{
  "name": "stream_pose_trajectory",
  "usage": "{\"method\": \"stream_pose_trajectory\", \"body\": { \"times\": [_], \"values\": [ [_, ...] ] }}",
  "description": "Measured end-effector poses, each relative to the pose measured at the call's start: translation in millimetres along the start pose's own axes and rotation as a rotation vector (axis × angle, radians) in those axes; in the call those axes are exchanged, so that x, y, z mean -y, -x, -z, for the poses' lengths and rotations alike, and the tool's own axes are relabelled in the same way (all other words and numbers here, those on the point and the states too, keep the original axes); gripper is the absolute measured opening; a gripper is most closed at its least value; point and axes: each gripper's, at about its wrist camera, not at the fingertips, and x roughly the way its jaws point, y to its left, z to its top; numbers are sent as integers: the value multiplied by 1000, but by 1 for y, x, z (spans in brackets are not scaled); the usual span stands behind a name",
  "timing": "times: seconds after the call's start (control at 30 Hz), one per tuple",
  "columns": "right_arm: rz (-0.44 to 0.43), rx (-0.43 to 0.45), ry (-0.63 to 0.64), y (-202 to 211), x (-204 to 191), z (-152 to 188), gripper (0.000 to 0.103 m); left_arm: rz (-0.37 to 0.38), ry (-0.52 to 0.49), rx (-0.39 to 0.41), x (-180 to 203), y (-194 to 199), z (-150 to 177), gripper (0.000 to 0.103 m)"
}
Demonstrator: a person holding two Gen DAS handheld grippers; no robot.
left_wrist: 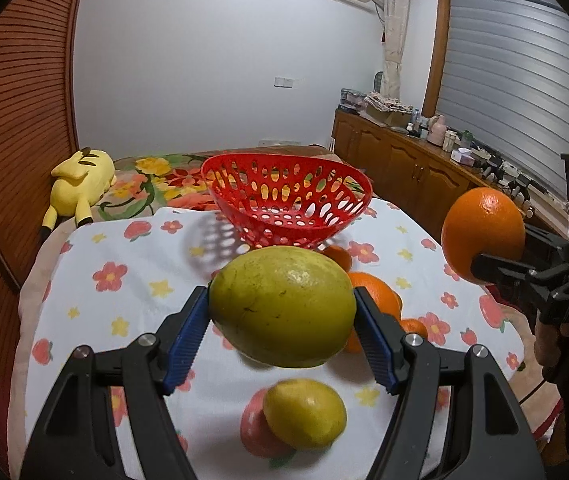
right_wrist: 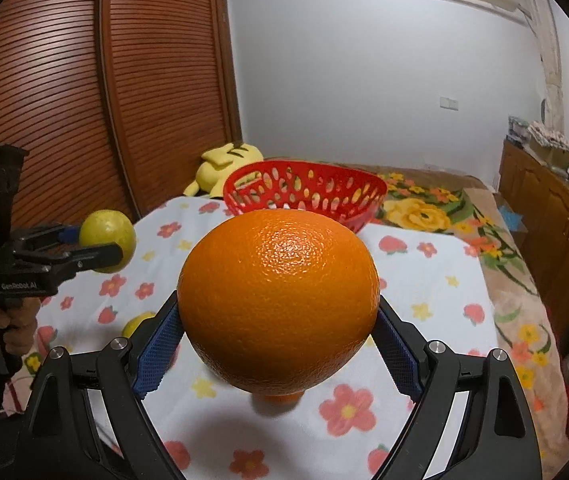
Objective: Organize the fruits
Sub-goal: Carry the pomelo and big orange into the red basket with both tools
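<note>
Your left gripper [left_wrist: 282,312] jaws pinch one green-yellow fruit [left_wrist: 282,306]; your right gripper [right_wrist: 280,332] jaws pinch one large orange [right_wrist: 278,300], both lifted above the flowered cloth [left_wrist: 124,280]. "GenRobot.AI" reads on the left gripper. One empty red basket [left_wrist: 284,204] stands beyond; one lemon [left_wrist: 304,414] lies below.

A red perforated plastic basket [left_wrist: 288,200] sits on the flower-print cloth [left_wrist: 124,300], behind loose oranges [left_wrist: 376,296] and a small yellow lemon [left_wrist: 304,412]; a yellow plush toy [left_wrist: 80,184] lies left of it.
</note>
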Motion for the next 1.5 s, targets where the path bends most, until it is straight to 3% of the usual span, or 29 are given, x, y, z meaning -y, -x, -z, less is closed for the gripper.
{"method": "stream_pose_trajectory", "body": {
  "times": [0.27,0.73,1.17,1.5],
  "values": [
    [-9,-14,37,-25,16,-26,91,-4,-15,-11,-2,-29,-24,70],
    [-36,-111,125,-101,39,-77,91,-24,-22,-38,-16,-76,-71,70],
    [-63,-303,239,-177,54,-92,91,-19,-41,-84,-20,-118,-90,70],
    [-90,-442,311,-217,55,-84,91,-14,-50,-101,-24,-141,-97,70]
  ]
}}
